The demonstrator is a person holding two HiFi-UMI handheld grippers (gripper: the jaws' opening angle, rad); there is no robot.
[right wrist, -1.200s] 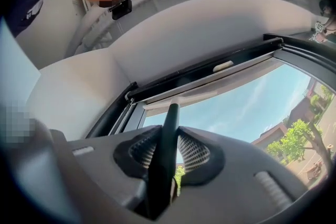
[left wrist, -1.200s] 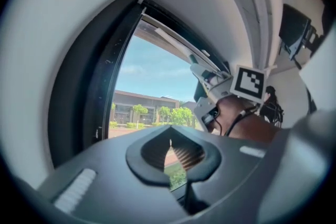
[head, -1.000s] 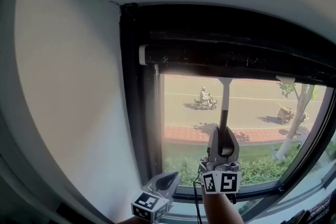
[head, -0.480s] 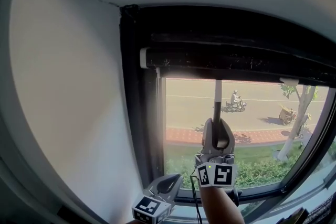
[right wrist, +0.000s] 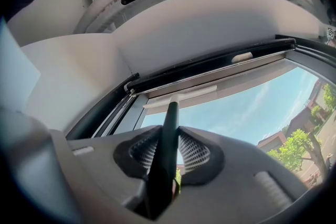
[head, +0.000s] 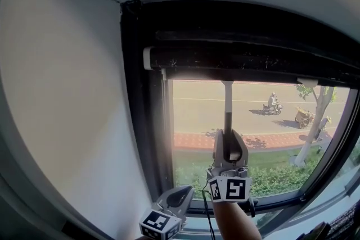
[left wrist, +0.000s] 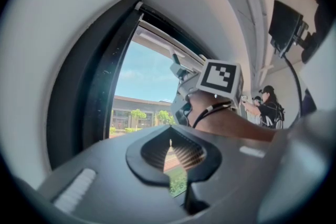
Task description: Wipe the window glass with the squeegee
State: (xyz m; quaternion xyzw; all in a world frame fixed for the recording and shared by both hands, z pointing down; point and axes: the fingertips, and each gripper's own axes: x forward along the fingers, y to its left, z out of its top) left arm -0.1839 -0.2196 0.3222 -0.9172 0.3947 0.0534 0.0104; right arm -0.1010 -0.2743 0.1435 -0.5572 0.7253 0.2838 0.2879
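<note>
Squeegee: handle clamped in right tongs; blade hard to make out against window frame. Low beside them, left tongs closed, empty.

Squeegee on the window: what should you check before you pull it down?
1. Grip: ok, the right gripper is shut on the squeegee handle.
2. Start spot: ok, the blade sits by the top edge of the window glass.
3. Blade flat against the glass: cannot tell.
4. Path: ok, the left gripper waits low at the left, shut and empty.
</note>
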